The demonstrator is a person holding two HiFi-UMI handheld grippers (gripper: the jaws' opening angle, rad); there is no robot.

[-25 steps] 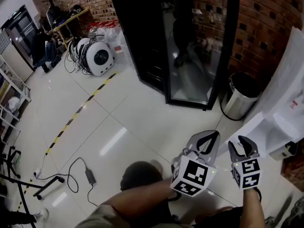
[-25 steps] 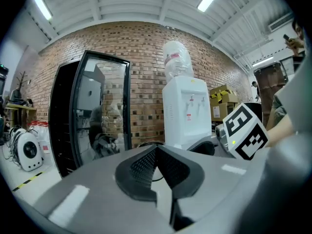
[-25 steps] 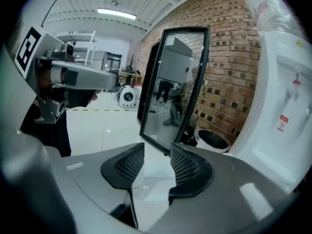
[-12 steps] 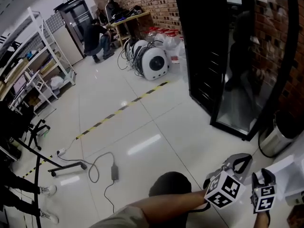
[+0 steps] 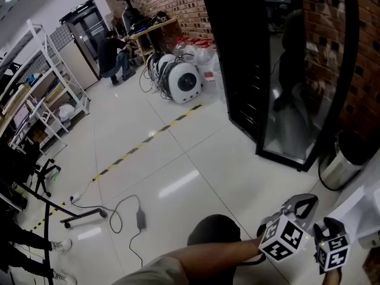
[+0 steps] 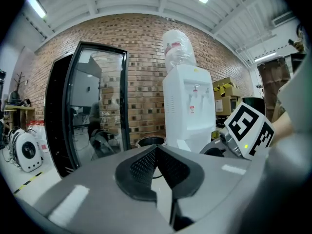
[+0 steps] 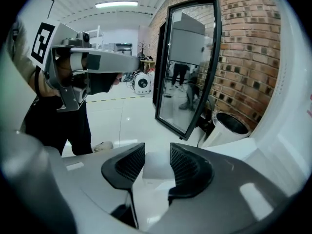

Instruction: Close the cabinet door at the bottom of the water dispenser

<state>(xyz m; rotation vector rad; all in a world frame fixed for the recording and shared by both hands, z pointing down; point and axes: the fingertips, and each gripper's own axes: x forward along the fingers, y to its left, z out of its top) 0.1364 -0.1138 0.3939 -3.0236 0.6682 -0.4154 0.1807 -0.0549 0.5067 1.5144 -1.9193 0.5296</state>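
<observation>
The white water dispenser (image 6: 187, 106) with a bottle on top stands against the brick wall; only its edge (image 5: 363, 202) shows at the head view's right border. My right gripper (image 5: 332, 224) is low beside it, its jaws apart and closing. A white panel edge (image 7: 156, 165), seemingly the open cabinet door, lies between the jaws (image 7: 157, 150), and the pads stand clear of it. My left gripper (image 5: 305, 203) hangs just left of the right one, jaws shut with nothing in them (image 6: 156, 149).
A tall black glass-door fridge (image 5: 279, 70) stands beyond the grippers. A steel trash bin (image 5: 341, 159) sits between it and the dispenser. A person's dark trouser leg (image 7: 53, 116) is at the left. Cables (image 5: 119, 215) and a yellow-black floor line (image 5: 142, 141) lie further left.
The head view has swung left, showing more of the room and less of the dispenser. Both grippers have sunk toward the lower right corner of that view.
</observation>
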